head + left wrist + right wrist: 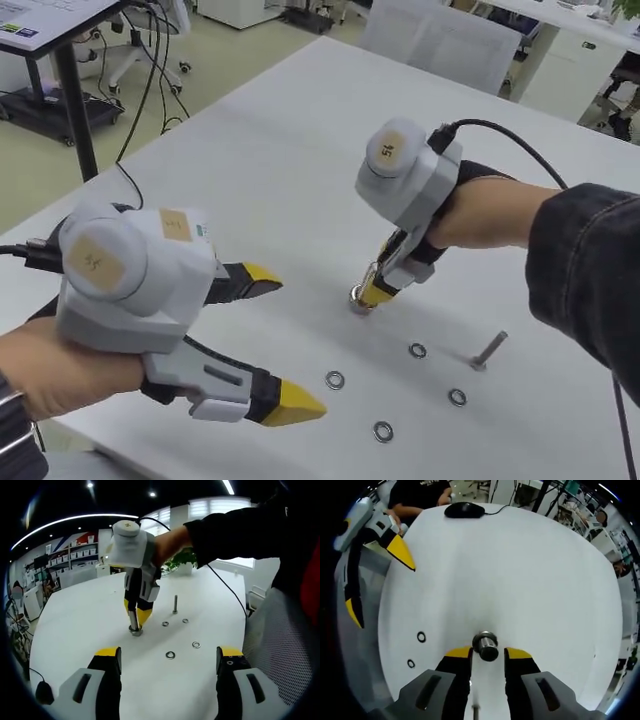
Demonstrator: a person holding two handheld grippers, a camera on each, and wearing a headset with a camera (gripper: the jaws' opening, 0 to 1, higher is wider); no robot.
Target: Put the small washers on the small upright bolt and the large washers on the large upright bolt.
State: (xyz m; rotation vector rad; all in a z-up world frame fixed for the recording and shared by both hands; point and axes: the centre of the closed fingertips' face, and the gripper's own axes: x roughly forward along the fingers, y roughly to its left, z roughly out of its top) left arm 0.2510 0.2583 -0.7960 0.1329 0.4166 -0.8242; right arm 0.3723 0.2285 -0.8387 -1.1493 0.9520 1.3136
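The large upright bolt (360,300) (135,631) (486,646) stands mid-table. My right gripper (372,292) (487,655) points down at it, jaws close together on each side of its top. A thin ring, apparently a large washer (371,272), sits between them. The small upright bolt (488,350) (175,604) stands to the right. Several loose washers lie flat on the table, among them one washer (335,380), a second (383,431) and a third (418,350). My left gripper (285,340) (169,652) hovers open at the near left, holding nothing.
The white table (260,170) stretches far and left of the bolts. A computer mouse (464,510) with its cable lies at the table's far end, where a person in black (420,492) sits. A chair (440,40) stands beyond the table.
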